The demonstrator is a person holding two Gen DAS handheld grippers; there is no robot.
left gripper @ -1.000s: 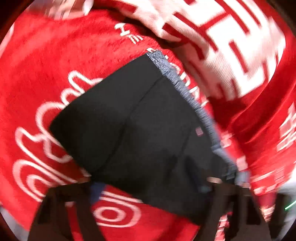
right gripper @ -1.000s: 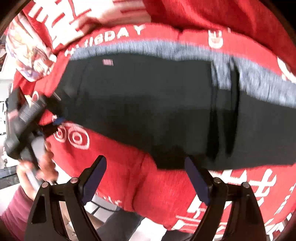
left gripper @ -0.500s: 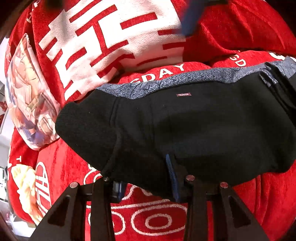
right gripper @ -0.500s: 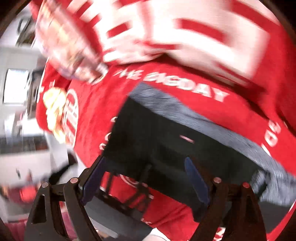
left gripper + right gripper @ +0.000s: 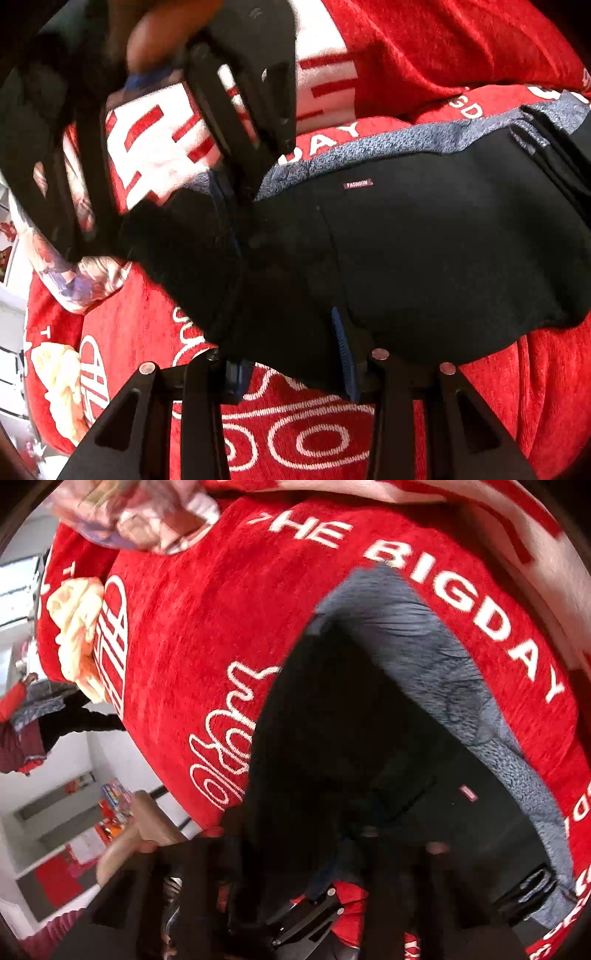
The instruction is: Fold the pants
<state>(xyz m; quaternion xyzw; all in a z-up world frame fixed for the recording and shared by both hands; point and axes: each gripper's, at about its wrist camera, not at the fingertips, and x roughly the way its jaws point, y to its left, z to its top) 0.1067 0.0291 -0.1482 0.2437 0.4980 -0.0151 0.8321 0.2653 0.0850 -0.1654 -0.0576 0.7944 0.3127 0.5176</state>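
Both grippers (image 5: 291,354) (image 5: 225,206) pinch the black pants (image 5: 424,251).

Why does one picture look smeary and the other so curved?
Right wrist view: motion blur smears the right gripper into dark streaks, though the blanket lettering stays readable. Left wrist view: sharper; the fisheye lens bends the black pants, and the near right gripper looms blurred.

A small pink tag (image 5: 357,183) sewn on the black pants (image 5: 424,251) reads "FASHION". The red blanket (image 5: 207,627) under them carries white capitals "THE BIGDAY" (image 5: 424,590); the left wrist view catches only "DAY" and "GD" of this. The white cursive script (image 5: 225,734) beside it is not legible.
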